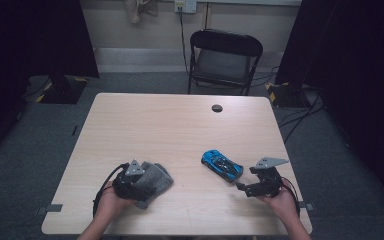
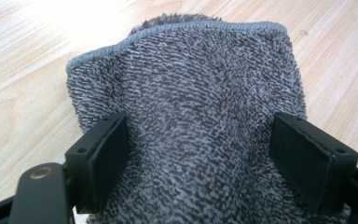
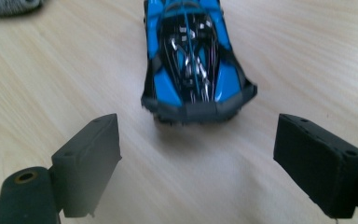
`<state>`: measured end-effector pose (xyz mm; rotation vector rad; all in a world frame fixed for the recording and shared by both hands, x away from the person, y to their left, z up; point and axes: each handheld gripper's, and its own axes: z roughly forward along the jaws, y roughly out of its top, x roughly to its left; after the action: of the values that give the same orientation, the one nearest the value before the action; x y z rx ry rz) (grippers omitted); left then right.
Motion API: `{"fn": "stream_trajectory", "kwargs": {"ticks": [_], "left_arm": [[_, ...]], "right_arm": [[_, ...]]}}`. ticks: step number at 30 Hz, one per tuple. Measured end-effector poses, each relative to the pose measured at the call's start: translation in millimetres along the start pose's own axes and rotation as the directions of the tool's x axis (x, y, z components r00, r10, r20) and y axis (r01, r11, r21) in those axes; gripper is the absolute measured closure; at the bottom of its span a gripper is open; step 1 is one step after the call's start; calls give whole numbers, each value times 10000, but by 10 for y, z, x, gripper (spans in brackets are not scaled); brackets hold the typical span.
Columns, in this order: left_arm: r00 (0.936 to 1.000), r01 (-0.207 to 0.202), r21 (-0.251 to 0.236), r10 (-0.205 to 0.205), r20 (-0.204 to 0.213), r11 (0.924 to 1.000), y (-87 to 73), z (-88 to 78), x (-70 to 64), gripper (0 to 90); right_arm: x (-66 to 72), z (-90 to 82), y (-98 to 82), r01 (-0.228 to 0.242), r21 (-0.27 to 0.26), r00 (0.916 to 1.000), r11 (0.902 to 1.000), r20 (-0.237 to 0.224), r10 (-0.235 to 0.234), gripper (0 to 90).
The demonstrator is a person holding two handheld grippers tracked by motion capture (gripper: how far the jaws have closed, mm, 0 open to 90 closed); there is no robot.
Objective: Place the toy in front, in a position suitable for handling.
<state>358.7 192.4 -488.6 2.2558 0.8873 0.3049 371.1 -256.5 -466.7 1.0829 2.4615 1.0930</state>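
While no writing shows, the blue toy car (image 3: 193, 60) sits unlabelled.

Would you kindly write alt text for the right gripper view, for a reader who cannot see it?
A blue toy car sits on a light wooden table, just beyond the open black jaws of the right gripper, with nothing between them. A bit of grey cloth shows at the top left corner.

A grey cloth (image 2: 191, 107) looks rough and looped like terry. A blue car (image 3: 191, 60) shines glossy. The table (image 1: 155, 125) is smooth pale wood.
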Motion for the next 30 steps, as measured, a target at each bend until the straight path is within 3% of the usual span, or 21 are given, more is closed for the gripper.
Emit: {"fn": "stream_trajectory", "kwargs": {"ticks": [3, 10, 30], "left_arm": [[10000, -4, 2, 4, 19, 10000, -1, 4, 0, 190], [10000, 0, -21, 1, 35, 10000, -7, 1, 1, 190], [10000, 14, -125, -13, 56, 9999, -21, 9, 3, 185]], "right_arm": [[-21, 40, 128, -154, -203, 9998, 9997, -154, 151, 142], [-19, 212, 320, -20, -79, 9998, 10000, -183, 19, 141], [-32, 602, 483, 190, 456, 9997, 9988, -174, -183, 141]]}}
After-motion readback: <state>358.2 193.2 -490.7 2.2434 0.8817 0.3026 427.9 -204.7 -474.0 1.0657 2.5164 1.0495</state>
